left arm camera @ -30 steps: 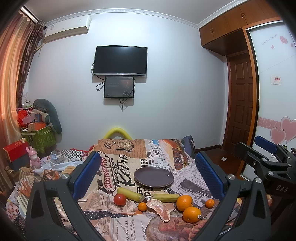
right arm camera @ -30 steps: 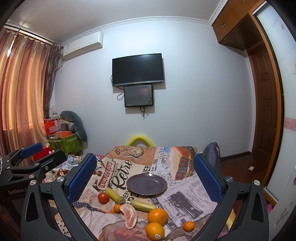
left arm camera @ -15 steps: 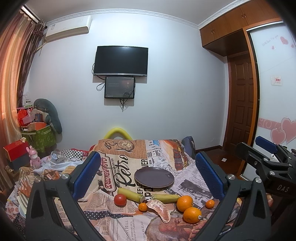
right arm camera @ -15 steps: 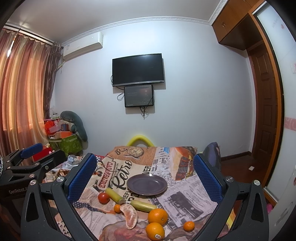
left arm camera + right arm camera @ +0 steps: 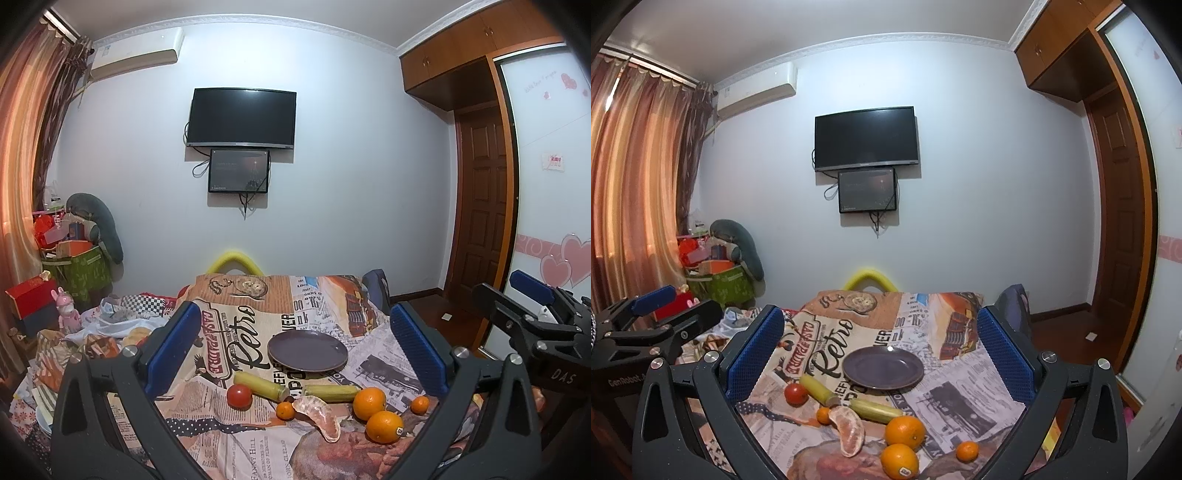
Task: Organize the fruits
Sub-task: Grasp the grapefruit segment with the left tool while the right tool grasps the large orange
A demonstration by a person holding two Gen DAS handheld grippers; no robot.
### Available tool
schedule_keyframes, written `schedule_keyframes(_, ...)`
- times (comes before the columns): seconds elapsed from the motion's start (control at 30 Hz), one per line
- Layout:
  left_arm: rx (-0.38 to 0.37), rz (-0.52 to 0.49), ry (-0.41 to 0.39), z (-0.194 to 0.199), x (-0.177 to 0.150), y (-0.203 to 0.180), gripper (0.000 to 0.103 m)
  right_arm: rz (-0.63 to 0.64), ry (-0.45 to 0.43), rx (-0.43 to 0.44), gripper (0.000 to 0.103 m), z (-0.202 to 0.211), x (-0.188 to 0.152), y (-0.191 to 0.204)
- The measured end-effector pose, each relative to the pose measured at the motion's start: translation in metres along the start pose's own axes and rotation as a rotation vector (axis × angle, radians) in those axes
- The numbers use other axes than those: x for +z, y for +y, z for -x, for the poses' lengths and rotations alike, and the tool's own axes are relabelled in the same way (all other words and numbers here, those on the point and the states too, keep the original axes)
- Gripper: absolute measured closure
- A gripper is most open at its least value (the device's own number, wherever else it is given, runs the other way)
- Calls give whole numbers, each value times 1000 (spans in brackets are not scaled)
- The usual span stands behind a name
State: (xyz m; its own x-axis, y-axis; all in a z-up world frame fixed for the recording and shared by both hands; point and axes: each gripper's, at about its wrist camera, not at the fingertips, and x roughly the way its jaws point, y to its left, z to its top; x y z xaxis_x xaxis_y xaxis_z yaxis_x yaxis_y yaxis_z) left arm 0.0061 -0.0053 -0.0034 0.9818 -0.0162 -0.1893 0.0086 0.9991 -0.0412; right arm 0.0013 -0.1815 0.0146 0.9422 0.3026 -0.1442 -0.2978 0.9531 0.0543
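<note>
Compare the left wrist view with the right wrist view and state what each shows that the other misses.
Only the left wrist view shows the right hand-held gripper from the side and the pink hearts on the wardrobe. Only the right wrist view shows the left hand-held gripper from the side. Both share the empty purple plate, red tomato, peeled segment and stickered orange.

Printed on the tablecloth [image 5: 221,402]: "Retro" in large script, "CASA PADRE" on a red banner beside it, "FANNY HILL" near the front edge. On the right gripper [image 5: 561,374] body: "DAS". On the left gripper [image 5: 626,380] body: "GenRobot".
</note>
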Motion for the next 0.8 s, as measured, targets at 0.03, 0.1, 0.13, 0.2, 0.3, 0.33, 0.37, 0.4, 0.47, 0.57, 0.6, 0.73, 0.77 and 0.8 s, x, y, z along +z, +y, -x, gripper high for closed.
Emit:
schedule_keyframes(0.03,-1,1,6,-2,0,1,0,5,7,-2,0,-3,-2,-1)
schedule_keyframes(0.1,1,1,24,-9,-2,4,0,18,32,-13,0,-10,-6,-2)
schedule_keyframes(0.13,5,0,33,-12,-3,6,0,26,46,-18,0,-14,-9,-3)
schedule_keyframes(0.2,11,0,58,-22,-6,10,0,36,72,-33,0,-21,-14,-6)
schedule_keyframes(0.3,17,5,95,-36,-12,17,0,50,130,-43,0,-34,-26,-13)
schedule_keyframes(0.33,16,1,112,-42,-14,18,0,53,149,-36,0,-38,-30,-15)
schedule_keyframes(0.37,13,-2,126,-47,-16,20,0,55,177,-34,0,-44,-37,-18)
schedule_keyframes(0.4,10,-3,141,-51,-19,23,0,55,193,-35,0,-47,-41,-20)
schedule_keyframes(0.47,11,-5,180,-63,-26,27,0,52,233,-32,0,-54,-51,-24)
schedule_keyframes(0.57,7,-9,242,-80,-37,33,2,47,305,-39,0,-69,-67,-29)
schedule_keyframes(0.6,4,-12,264,-86,-42,34,6,46,342,-41,0,-75,-74,-30)
schedule_keyframes(0.73,-24,-11,371,-110,-59,40,17,32,477,-31,0,-91,-97,-38)
schedule_keyframes(0.77,-34,-7,398,-116,-65,40,20,32,518,-29,0,-96,-105,-40)
schedule_keyframes(0.8,-41,-4,420,-121,-70,41,21,32,538,-30,0,-98,-109,-42)
